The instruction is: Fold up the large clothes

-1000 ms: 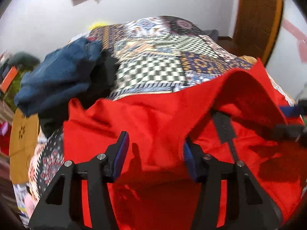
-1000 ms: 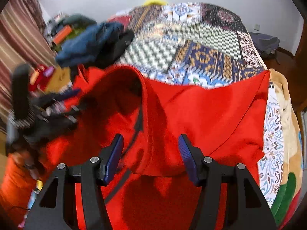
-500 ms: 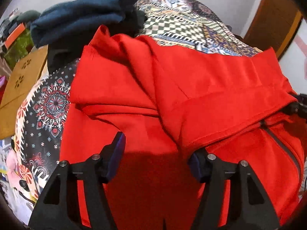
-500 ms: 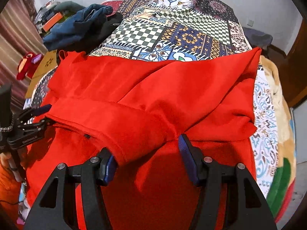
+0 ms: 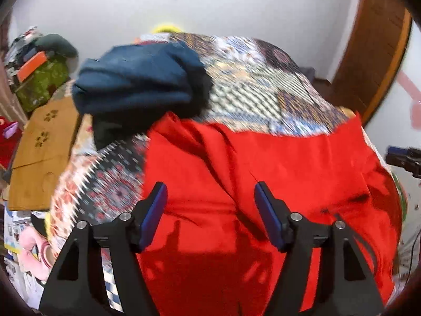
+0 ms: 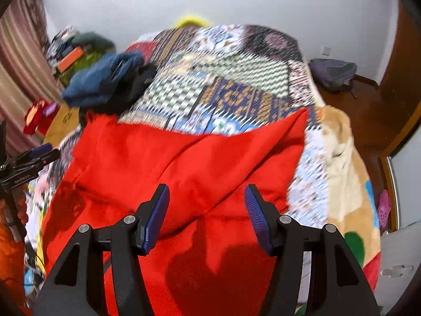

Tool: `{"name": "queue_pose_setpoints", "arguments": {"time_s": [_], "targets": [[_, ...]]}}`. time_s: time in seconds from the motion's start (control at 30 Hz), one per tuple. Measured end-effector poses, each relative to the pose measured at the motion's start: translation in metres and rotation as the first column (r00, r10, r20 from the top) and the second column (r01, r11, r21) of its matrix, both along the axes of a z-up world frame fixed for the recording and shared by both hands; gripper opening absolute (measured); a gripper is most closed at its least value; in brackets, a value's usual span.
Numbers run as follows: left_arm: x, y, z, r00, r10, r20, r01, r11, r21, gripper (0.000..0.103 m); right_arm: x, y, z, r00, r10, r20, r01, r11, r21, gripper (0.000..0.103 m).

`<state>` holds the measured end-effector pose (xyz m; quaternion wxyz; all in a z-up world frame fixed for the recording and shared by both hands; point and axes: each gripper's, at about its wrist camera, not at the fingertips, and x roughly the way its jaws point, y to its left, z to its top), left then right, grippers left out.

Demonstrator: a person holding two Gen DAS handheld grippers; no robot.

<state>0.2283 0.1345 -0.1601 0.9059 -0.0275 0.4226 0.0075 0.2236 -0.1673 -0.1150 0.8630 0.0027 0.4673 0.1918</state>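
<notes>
While it lies spread on the patchwork bed (image 6: 236,84), the red zip-up garment (image 6: 184,163) looks soft, limp and fairly heavy
Best taken by its folded far edge or corners; left hand-held gripper (image 5: 210,210), jaws just widened, and right hand-held gripper (image 6: 206,210) both gape empty above it

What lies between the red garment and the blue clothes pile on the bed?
A black garment lies under the blue pile, its edge meeting the red garment; the left wrist view shows it best.
</notes>
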Motion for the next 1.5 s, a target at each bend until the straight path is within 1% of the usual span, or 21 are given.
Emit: {"name": "queue_pose_setpoints", "arguments": {"time_s": [0.1, 0.2, 0.23, 0.27, 0.33, 0.4, 0.53, 0.57, 0.63, 0.7, 0.77, 0.8, 0.87, 0.97, 1.03, 1.1, 1.17, 1.23, 1.3, 1.43, 1.5], "targets": [[0.020, 0.020, 0.004, 0.998, 0.055, 0.002, -0.055, 0.998, -0.032, 0.069, 0.018, -0.013, 0.003, 0.999, -0.050, 0.009, 0.050, 0.998, 0.025, 0.056], [0.043, 0.042, -0.002, 0.993, 0.110, -0.034, -0.114, 0.987, -0.116, 0.069, 0.035, -0.022, 0.000, 0.995, -0.099, 0.005, 0.099, 0.995, 0.029, 0.056], [0.051, 0.051, -0.006, 0.991, 0.120, -0.050, -0.127, 0.979, -0.161, 0.069, 0.041, -0.025, -0.002, 0.994, -0.113, -0.002, 0.113, 0.993, 0.032, 0.056], [0.058, 0.058, -0.010, 0.990, 0.124, -0.066, -0.135, 0.969, -0.206, 0.069, 0.049, -0.029, -0.005, 0.992, -0.128, -0.013, 0.129, 0.991, 0.035, 0.056], [0.074, 0.066, -0.021, 0.987, 0.129, -0.100, -0.152, 0.951, -0.269, 0.069, 0.065, -0.036, -0.013, 0.986, -0.162, -0.037, 0.163, 0.986, 0.041, 0.056], [0.091, 0.067, -0.034, 0.984, 0.113, -0.134, -0.151, 0.935, -0.321, 0.067, 0.077, -0.041, -0.020, 0.981, -0.188, -0.054, 0.190, 0.981, 0.035, 0.056], [0.119, 0.058, -0.056, 0.982, 0.071, -0.175, -0.132, 0.921, -0.367, 0.062, 0.098, -0.048, -0.039, 0.969, -0.212, -0.128, 0.219, 0.975, 0.041, 0.056], [0.127, 0.057, -0.063, 0.979, 0.074, -0.191, -0.142, 0.918, -0.371, 0.059, 0.103, -0.048, -0.044, 0.966, -0.214, -0.146, 0.223, 0.973, 0.049, 0.056], [0.137, 0.059, -0.073, 0.971, 0.101, -0.216, -0.178, 0.910, -0.374, 0.046, 0.110, -0.048, -0.054, 0.961, -0.213, -0.178, 0.227, 0.972, 0.063, 0.056], [0.144, 0.066, -0.081, 0.965, 0.148, -0.217, -0.220, 0.908, -0.357, 0.019, 0.113, -0.047, -0.063, 0.957, -0.216, -0.192, 0.230, 0.972, 0.051, 0.056], [0.143, 0.073, -0.083, 0.965, 0.171, -0.201, -0.236, 0.899, -0.370, 0.010, 0.114, -0.046, -0.070, 0.957, -0.218, -0.194, 0.228, 0.973, 0.030, 0.056], [0.140, 0.077, -0.083, 0.965, 0.182, -0.189, -0.243, 0.894, -0.377, 0.009, 0.114, -0.046, -0.072, 0.958, -0.217, -0.188, 0.226, 0.974, 0.027, 0.056], [0.134, 0.082, -0.081, 0.964, 0.206, -0.169, -0.255, 0.897, -0.360, 0.009, 0.114, -0.049, -0.073, 0.959, -0.218, -0.180, 0.226, 0.974, 0.024, 0.056], [0.118, 0.084, -0.075, 0.958, 0.259, -0.126, -0.284, 0.920, -0.269, 0.009, 0.115, -0.053, -0.075, 0.954, -0.241, -0.177, 0.246, 0.969, 0.007, 0.056], [0.107, 0.089, -0.072, 0.945, 0.306, -0.113, -0.323, 0.926, -0.194, 0.009, 0.116, -0.055, -0.078, 0.951, -0.252, -0.179, 0.255, 0.967, -0.002, 0.056], [0.099, 0.095, -0.076, 0.937, 0.326, -0.128, -0.342, 0.929, -0.141, 0.009, 0.114, -0.058, -0.076, 0.947, -0.265, -0.181, 0.267, 0.964, -0.014, 0.056], [0.090, 0.102, -0.081, 0.923, 0.348, -0.166, -0.365, 0.928, -0.081, 0.009, 0.111, -0.059, -0.072, 0.945, -0.273, -0.180, 0.274, 0.961, -0.018, 0.056], [0.079, 0.106, -0.080, 0.926, 0.335, -0.176, -0.352, 0.933, -0.076, 0.009, 0.105, -0.059, -0.064, 0.946, -0.273, -0.174, 0.275, 0.961, -0.017, 0.056], [0.066, 0.105, -0.072, 0.933, 0.320, -0.166, -0.334, 0.940, -0.070, 0.009, 0.096, -0.060, -0.053, 0.951, -0.267, -0.156, 0.268, 0.963, -0.013, 0.056], [0.045, 0.101, -0.046, 0.947, 0.291, -0.139, -0.302, 0.951, -0.065, 0.009, 0.078, -0.059, -0.026, 0.961, -0.251, -0.112, 0.254, 0.967, 0.005, 0.056], [0.034, 0.097, -0.032, 0.953, 0.279, -0.118, -0.288, 0.955, -0.069, 0.013, 0.067, -0.058, -0.011, 0.967, -0.241, -0.083, 0.243, 0.970, 0.016, 0.056]]}}
